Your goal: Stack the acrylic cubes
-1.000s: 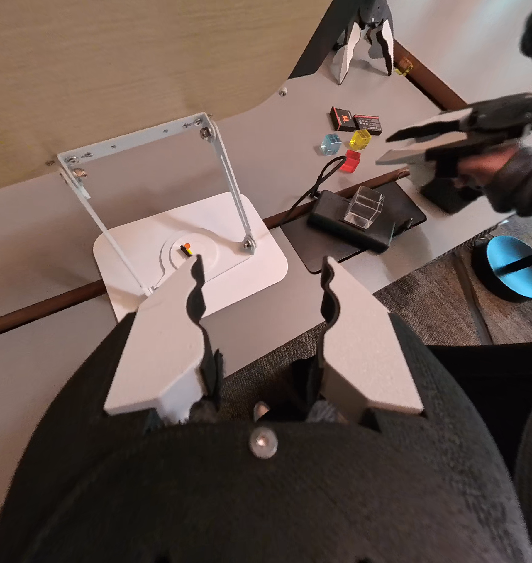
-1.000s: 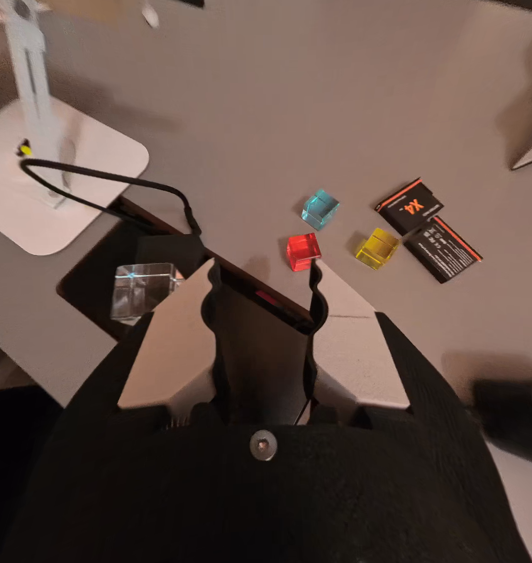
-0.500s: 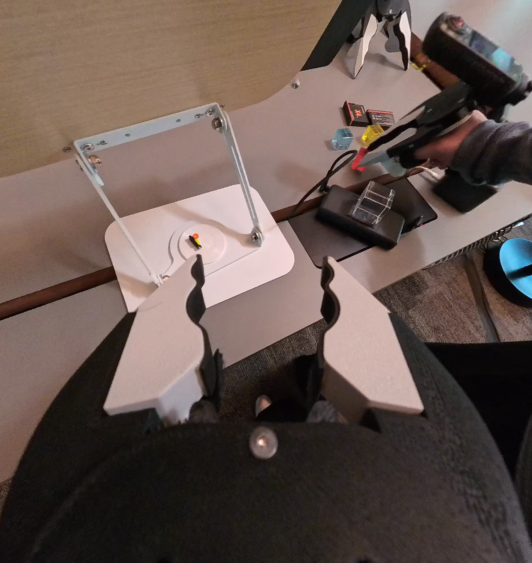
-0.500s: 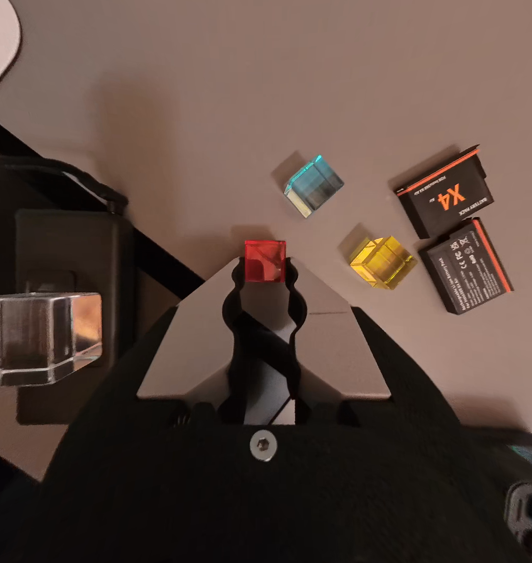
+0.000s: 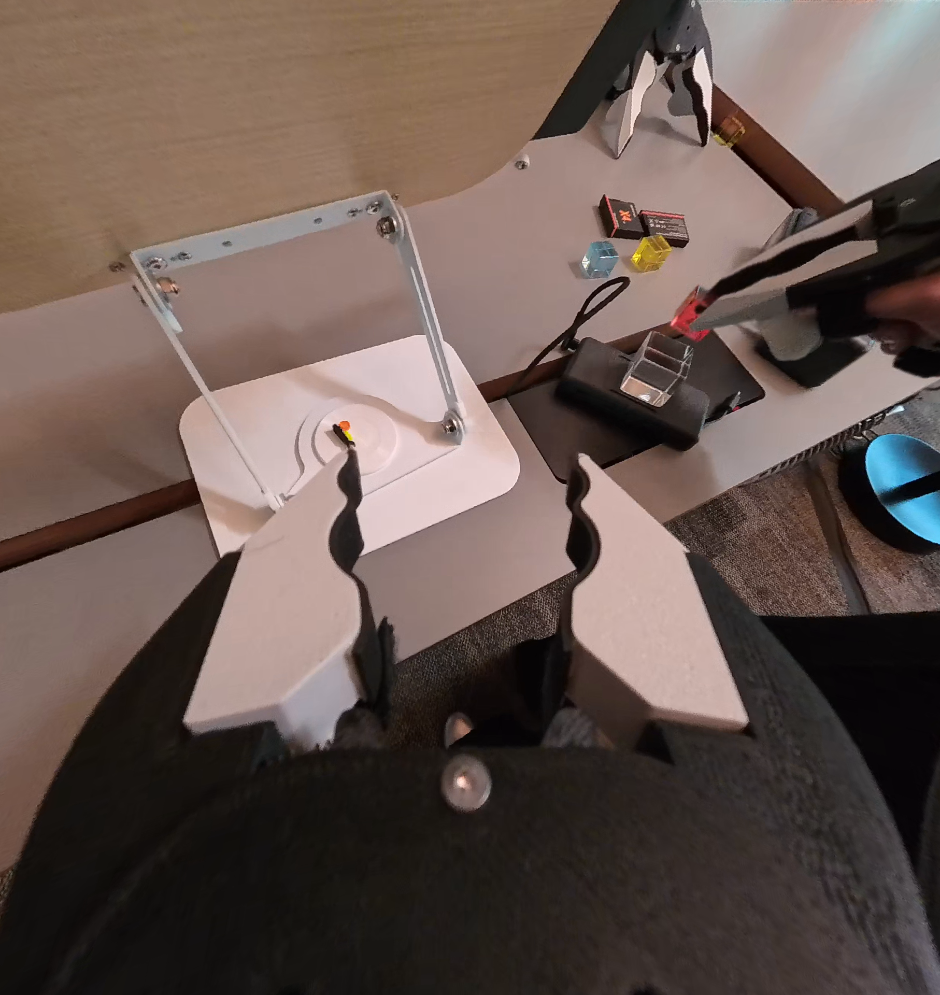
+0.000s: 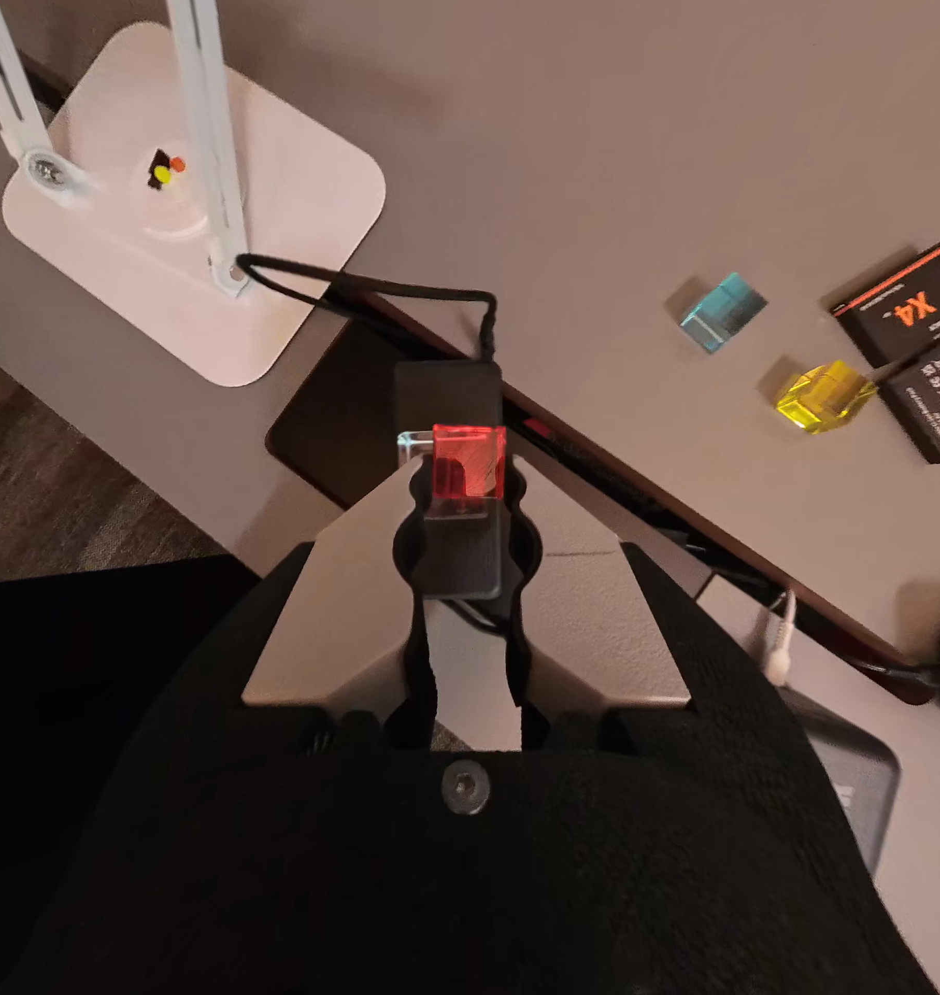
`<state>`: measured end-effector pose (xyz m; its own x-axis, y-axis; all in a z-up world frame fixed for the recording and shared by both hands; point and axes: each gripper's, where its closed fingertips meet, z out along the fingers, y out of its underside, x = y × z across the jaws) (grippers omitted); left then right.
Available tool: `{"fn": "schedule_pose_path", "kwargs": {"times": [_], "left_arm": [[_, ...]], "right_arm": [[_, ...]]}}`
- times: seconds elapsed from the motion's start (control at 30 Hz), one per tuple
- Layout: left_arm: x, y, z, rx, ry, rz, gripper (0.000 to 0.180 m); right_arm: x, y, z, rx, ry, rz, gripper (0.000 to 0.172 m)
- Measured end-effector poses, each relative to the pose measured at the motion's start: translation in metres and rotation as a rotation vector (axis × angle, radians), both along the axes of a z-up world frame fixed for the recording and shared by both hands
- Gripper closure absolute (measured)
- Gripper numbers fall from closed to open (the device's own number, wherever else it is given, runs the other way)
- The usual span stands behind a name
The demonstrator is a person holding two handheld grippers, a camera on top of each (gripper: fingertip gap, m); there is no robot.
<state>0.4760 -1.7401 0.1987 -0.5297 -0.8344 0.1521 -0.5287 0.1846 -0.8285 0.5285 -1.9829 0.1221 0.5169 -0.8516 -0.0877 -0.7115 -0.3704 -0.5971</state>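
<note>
Two hand-held grippers: right (image 6: 469, 474) clamped on red cube (image 6: 469, 467) above clear block (image 5: 656, 368), left (image 5: 462, 468) wide open, empty.

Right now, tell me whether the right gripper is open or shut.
Shut on the red cube: the right gripper clamps it at its fingertips, lifted above the clear block.

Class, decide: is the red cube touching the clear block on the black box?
Apart. The left wrist view shows the red cube, pinched in the right gripper, held above the clear block with a gap between them.
</note>
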Motion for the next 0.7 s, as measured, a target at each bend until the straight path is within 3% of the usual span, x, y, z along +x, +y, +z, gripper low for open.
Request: {"fn": "schedule_pose_path", "kwargs": {"times": [0.3,0.67,0.7], "left_arm": [[0.001,0.0,-0.001,0.001,0.002,-0.018,0.104],[0.005,0.005,-0.004,-0.004,0.005,0.014,0.104],[0.006,0.005,-0.004,-0.004,0.006,0.019,0.104]], "right_arm": [[0.0,0.008,-0.018,-0.075,-0.035,0.008,0.146],[-0.006,0.01,-0.021,-0.04,0.024,0.032,0.146],[-0.006,0.012,-0.019,-0.026,0.026,0.038,0.138]]}}
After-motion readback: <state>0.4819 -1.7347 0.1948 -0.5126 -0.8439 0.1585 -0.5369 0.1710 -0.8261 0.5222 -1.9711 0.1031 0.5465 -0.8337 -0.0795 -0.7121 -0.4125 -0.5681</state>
